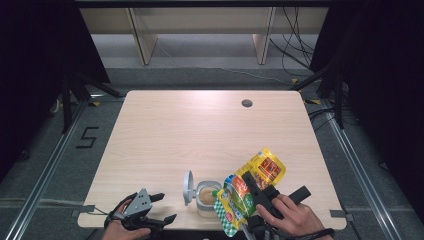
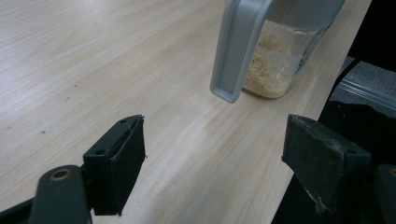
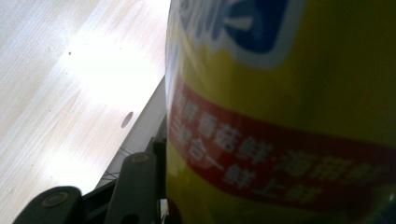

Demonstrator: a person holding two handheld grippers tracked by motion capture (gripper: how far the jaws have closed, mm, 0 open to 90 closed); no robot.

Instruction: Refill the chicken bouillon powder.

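Tilting over an open jar point(image 1: 206, 196), a yellow seasoning pouch point(image 1: 250, 187) is held by the right gripper point(image 1: 255, 192).

Its jaws are clamped on the pouch (lid point(image 1: 188, 187) flipped up, granules inside); the left gripper point(image 1: 161, 207) is kept spread wide near the table point(image 1: 200, 130) edge.
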